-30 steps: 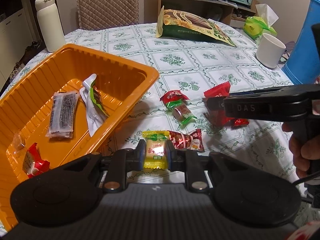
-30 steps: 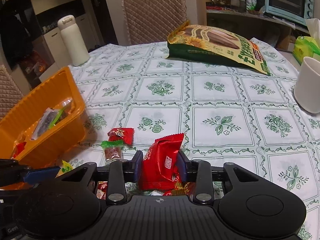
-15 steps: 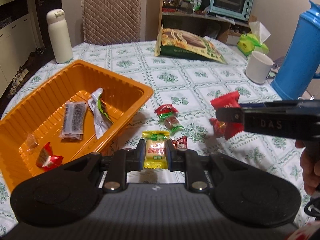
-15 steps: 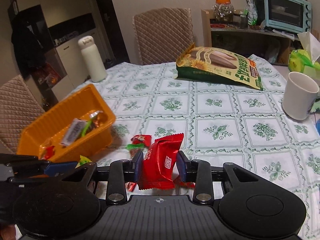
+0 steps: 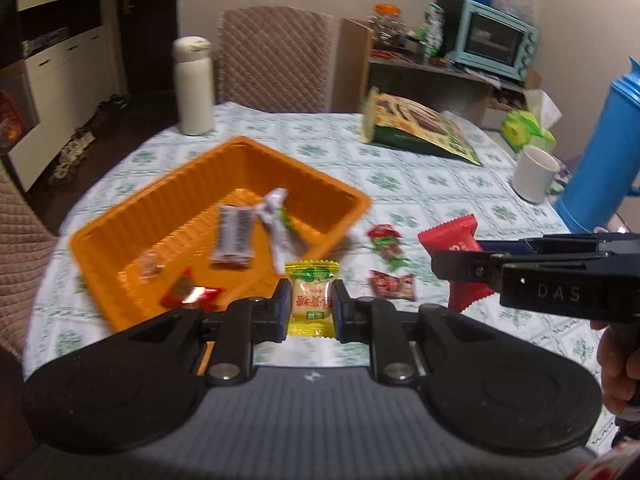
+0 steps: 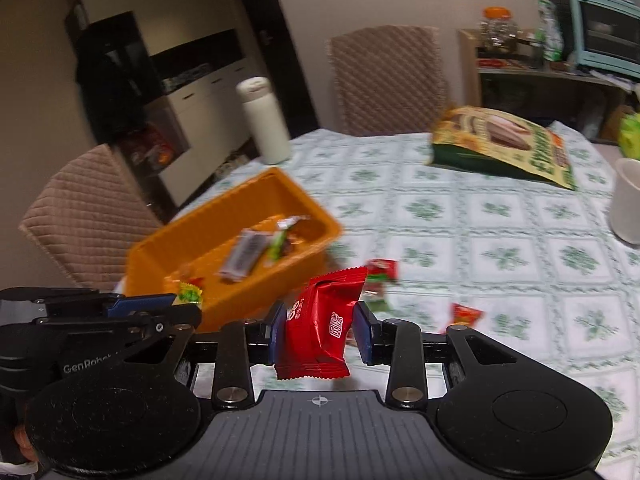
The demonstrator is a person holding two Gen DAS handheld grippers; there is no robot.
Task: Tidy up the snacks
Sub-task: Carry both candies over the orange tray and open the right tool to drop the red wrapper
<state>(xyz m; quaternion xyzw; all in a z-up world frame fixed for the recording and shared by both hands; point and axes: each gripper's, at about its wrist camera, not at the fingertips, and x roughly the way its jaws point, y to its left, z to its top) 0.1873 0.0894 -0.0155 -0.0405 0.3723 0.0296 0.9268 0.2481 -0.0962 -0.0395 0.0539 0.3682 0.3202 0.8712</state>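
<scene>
Left gripper (image 5: 310, 307): jaws drawn almost together, pads clamped on a yellow candy (image 5: 311, 300) held upright, its crimped top edge standing above the pads. In the left wrist view it hangs above the tablecloth (image 5: 420, 184) just off the near right corner of the orange tray (image 5: 336, 224).

Right gripper (image 6: 320, 332): jaws part-way apart, clenched on the sides of a red snack packet (image 6: 320, 328), which tilts slightly and projects above and below the pads. Seen from the left wrist view, this gripper (image 5: 456, 264) enters from the right, with the packet (image 5: 450, 242) jutting out past its tip.

The tray sits at the left of the table and holds a dark wrapped bar (image 5: 234, 236), a white-and-green wrapper (image 5: 278, 224), a red candy (image 5: 188, 292) and a small clear-wrapped piece (image 5: 150, 264) (the frames are blurred here). Much of its floor is bare.

On the cloth beside the tray's right rim lie two loose candies: a red-and-green one (image 5: 386, 242) and a red one (image 5: 392, 285). The middle of the table beyond them is free; a white bottle (image 5: 193, 86), a large green snack bag (image 5: 416, 126), a white mug (image 5: 534, 174) and a blue thermos (image 5: 604, 148) stand near the far and right edges.
</scene>
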